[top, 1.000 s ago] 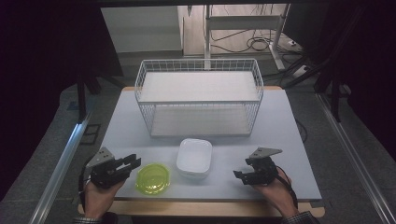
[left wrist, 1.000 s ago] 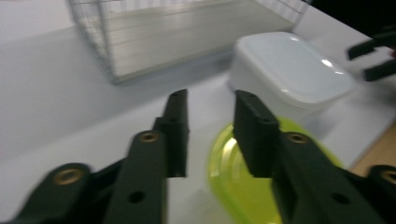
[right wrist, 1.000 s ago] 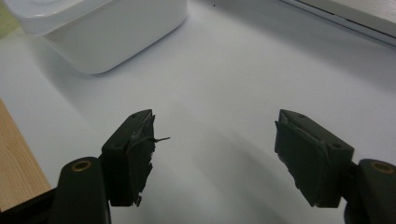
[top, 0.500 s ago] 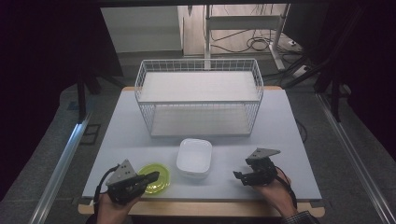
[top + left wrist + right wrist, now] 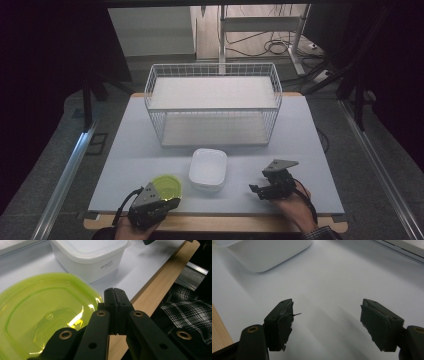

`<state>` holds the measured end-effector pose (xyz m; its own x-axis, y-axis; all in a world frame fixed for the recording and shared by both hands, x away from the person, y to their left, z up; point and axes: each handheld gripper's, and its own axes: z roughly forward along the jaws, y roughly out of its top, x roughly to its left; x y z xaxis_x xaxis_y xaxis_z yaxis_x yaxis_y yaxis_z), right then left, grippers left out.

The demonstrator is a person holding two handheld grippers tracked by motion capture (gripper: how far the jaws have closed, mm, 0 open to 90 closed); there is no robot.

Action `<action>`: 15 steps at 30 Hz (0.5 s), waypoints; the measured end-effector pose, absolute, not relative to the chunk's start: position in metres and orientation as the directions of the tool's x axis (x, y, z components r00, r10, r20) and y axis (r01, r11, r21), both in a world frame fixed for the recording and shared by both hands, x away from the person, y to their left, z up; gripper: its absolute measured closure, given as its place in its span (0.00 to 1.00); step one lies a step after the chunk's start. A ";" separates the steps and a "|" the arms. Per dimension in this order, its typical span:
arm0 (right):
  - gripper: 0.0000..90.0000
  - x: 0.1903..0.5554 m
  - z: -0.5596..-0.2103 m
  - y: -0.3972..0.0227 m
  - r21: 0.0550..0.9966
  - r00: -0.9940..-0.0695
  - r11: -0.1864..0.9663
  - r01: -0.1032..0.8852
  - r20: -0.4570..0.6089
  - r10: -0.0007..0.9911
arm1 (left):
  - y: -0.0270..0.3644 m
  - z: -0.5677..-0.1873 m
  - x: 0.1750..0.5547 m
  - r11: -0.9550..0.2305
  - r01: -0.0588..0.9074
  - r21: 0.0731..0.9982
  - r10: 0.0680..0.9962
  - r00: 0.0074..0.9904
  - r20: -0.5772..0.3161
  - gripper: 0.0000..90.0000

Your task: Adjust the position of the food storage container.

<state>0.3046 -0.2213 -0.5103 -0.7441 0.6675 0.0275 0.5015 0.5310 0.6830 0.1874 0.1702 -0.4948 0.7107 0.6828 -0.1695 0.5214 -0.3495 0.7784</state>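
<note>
The left gripper (image 5: pixel 167 202) sits at the near left edge of the table (image 5: pixel 125 150), held in a hand (image 5: pixel 131 227) that comes in from the bottom of the high view; in the left gripper view its two black jaws meet flush with nothing between them, having just closed; their tips lie at the near right rim of the yellow-green lid (image 5: pixel 37 315), but whether they touch it I cannot tell; that translucent lid (image 5: pixel 166 187) lies flat on the table, just left of the white square container (image 5: pixel 208 169), which stands upright near the middle of the near half; in the left gripper view the container (image 5: pixel 87 257) stands just beyond the lid, beside it rather than on it; the wooden table edge (image 5: pixel 155 290) runs to the right of the jaws, with a plaid cloth (image 5: pixel 190 307) beyond it.

The right gripper (image 5: pixel 256 190) rests low at the near right, well apart from the container, held by the other hand (image 5: pixel 295 205); its jaws stand apart and hold nothing, with only bare white tabletop (image 5: pixel 332 285) between them; the container's corner (image 5: pixel 267 255) shows at the far left of the right gripper view.

A white wire basket (image 5: pixel 213 107) stands on the far half of the table, behind the container and apart from it.
</note>
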 end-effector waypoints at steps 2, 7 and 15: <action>0.29 0.305 -0.511 -0.221 0.681 -0.744 0.533 0.502 0.026 0.668 | 0.170 -0.497 0.187 -0.347 0.530 0.774 0.682 0.709 -0.180 1.00; 0.29 0.304 -0.511 -0.221 0.676 -0.746 0.539 0.503 0.024 0.666 | 0.167 -0.503 0.188 -0.354 0.545 0.760 0.690 0.701 -0.182 1.00; 0.29 0.304 -0.512 -0.220 0.675 -0.747 0.541 0.502 0.023 0.664 | 0.173 -0.506 0.193 -0.339 0.561 0.756 0.714 0.676 -0.182 1.00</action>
